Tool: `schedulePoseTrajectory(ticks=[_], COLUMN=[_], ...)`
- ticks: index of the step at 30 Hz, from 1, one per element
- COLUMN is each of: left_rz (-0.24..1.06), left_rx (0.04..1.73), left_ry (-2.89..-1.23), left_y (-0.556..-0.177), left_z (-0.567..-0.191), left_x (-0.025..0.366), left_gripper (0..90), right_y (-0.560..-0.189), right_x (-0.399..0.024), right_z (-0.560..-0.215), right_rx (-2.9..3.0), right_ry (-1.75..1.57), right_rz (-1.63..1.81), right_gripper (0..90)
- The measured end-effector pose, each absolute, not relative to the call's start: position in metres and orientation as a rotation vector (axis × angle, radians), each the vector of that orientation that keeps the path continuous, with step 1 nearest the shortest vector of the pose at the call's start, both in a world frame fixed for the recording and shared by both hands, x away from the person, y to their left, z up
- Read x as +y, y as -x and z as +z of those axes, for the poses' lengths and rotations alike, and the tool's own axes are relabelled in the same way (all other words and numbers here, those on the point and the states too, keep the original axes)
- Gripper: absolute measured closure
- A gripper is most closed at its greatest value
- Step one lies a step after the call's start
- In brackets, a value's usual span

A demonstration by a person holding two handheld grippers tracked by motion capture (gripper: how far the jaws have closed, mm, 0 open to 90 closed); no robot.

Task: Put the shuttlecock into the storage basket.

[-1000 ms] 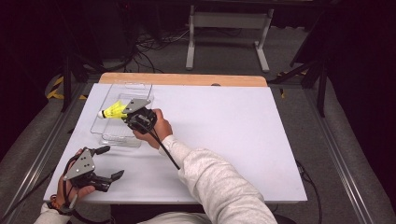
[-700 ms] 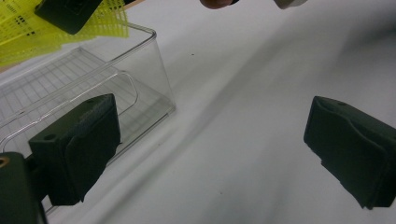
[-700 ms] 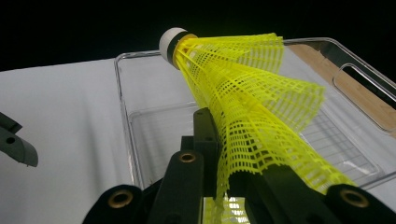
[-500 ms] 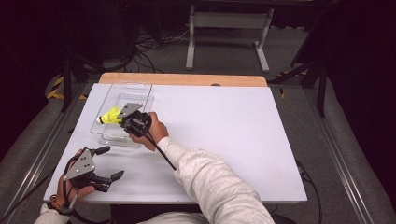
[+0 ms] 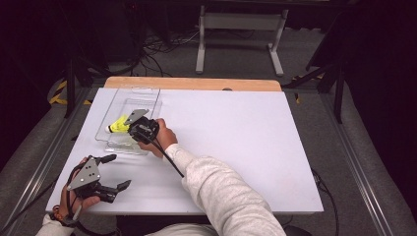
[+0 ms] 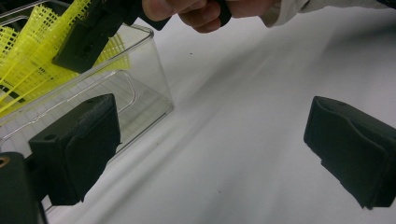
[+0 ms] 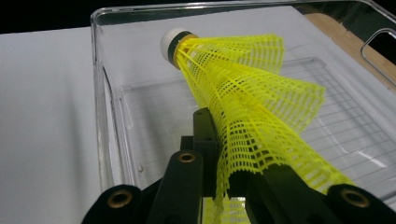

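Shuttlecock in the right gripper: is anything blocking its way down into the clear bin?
Nothing visible. The right gripper holds the yellow shuttlecock by its skirt above the open clear bin, whose ribbed floor below looks bare.

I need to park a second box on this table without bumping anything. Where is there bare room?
The white table is bare right of the sleeve, up to the wooden strip. The left is crowded: clear bin, right gripper pinching the yellow shuttlecock, left gripper at the near corner.

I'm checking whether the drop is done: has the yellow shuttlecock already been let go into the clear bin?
No, the right gripper is clamped on the yellow shuttlecock skirt above the clear bin.
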State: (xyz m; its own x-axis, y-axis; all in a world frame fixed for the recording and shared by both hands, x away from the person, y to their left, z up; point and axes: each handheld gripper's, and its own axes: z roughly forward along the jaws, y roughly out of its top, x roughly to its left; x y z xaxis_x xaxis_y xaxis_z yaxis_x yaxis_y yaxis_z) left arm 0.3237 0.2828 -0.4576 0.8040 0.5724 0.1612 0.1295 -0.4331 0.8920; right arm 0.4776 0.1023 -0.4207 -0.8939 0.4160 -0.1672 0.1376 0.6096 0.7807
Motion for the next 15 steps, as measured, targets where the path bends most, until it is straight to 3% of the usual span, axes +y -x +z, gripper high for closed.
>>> schedulePoseTrajectory(ticks=[15], left_rz=[0.551], left_rx=[0.524], left_ry=[-1.986], left_y=[-0.324], left_z=[-0.4581], left_x=[0.2827], left_gripper=[4.9], right_y=[-0.4841], right_x=[0.1011], right_z=[-0.4263], right_rx=[2.549], right_ry=[-0.449], right_rz=[1.135], right_gripper=[85.8])
